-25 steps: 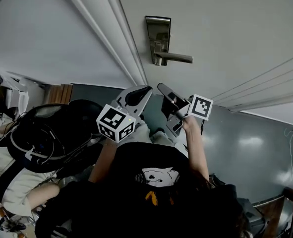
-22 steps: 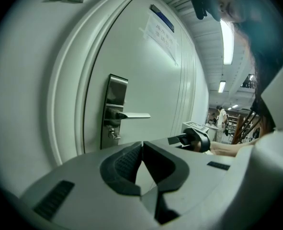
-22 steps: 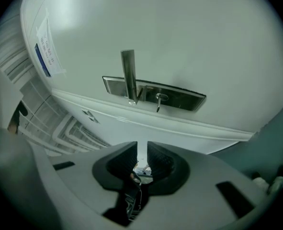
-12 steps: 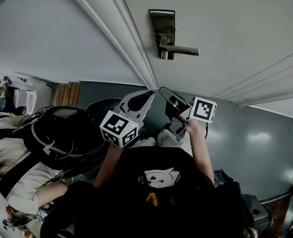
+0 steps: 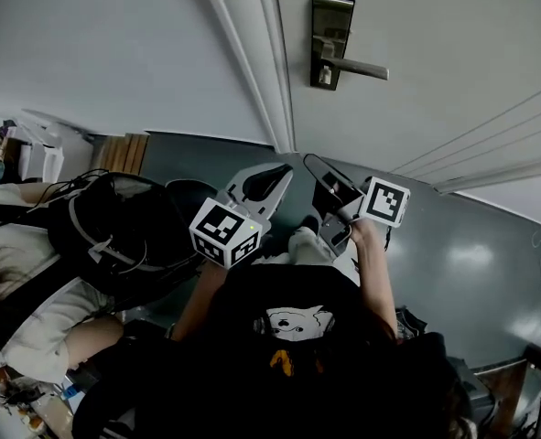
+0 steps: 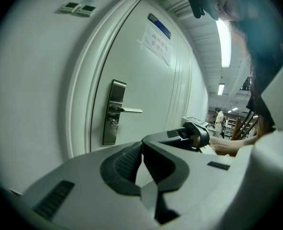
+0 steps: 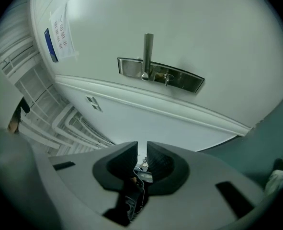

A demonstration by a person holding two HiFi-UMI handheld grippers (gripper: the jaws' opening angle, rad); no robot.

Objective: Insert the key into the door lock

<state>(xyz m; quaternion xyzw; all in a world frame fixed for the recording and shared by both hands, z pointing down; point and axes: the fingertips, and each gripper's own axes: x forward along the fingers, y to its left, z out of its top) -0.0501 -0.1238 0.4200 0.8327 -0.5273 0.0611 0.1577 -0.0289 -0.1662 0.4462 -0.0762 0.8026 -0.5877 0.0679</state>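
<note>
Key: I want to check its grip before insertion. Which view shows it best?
The right gripper view: the key sits pinched between the jaws of the right gripper. The head view shows only that gripper's outside; the left gripper view shows its side, with the key hidden.

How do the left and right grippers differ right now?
The left gripper has its jaws shut on nothing; the right gripper pinches a small key. The left gripper sees the lock upright, while the right gripper is rolled, seeing it sideways. Both are short of the door.
</note>
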